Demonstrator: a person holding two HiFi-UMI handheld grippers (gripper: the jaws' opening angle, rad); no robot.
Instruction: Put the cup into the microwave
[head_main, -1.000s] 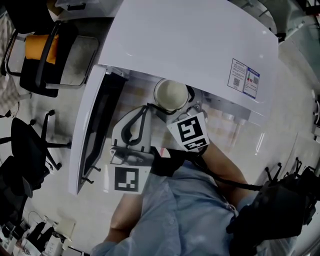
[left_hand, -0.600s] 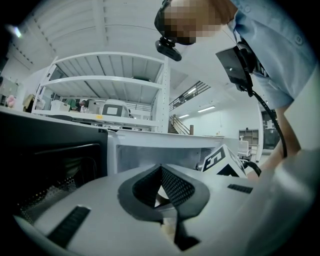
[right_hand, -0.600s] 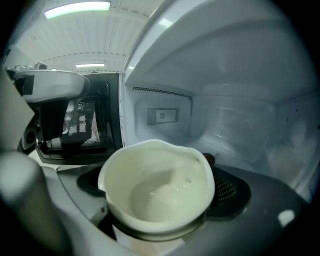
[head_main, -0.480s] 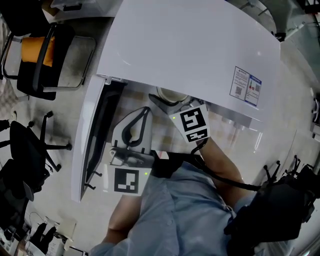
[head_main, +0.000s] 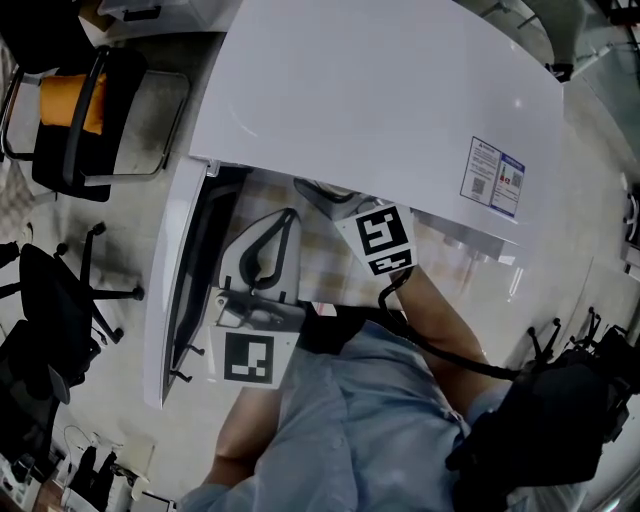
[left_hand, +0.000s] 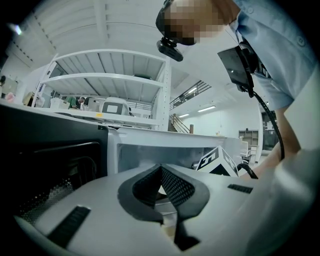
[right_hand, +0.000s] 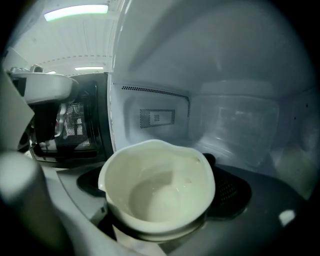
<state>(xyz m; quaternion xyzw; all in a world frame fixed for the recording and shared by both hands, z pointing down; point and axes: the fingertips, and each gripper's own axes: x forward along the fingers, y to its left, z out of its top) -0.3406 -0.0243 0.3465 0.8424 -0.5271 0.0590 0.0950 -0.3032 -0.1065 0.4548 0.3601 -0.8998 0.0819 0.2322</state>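
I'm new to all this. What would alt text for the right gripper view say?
A cream cup, empty, is clamped between the jaws of the right gripper, held inside the white microwave cavity. The microwave's open door, with its dark mesh window, stands at the left.

Microwave, top panel, near its right front corner: one white sticker with blue heading bars and two small QR squares. The lines of print on it are too small to read.

Just in front of the microwave's opening: right cube, with a black-and-white square marker, pattern only, no letters or digits.

Further out from the microwave, beside its open door: left cube, with the same kind of marker.

No brand name or number legible in any view.
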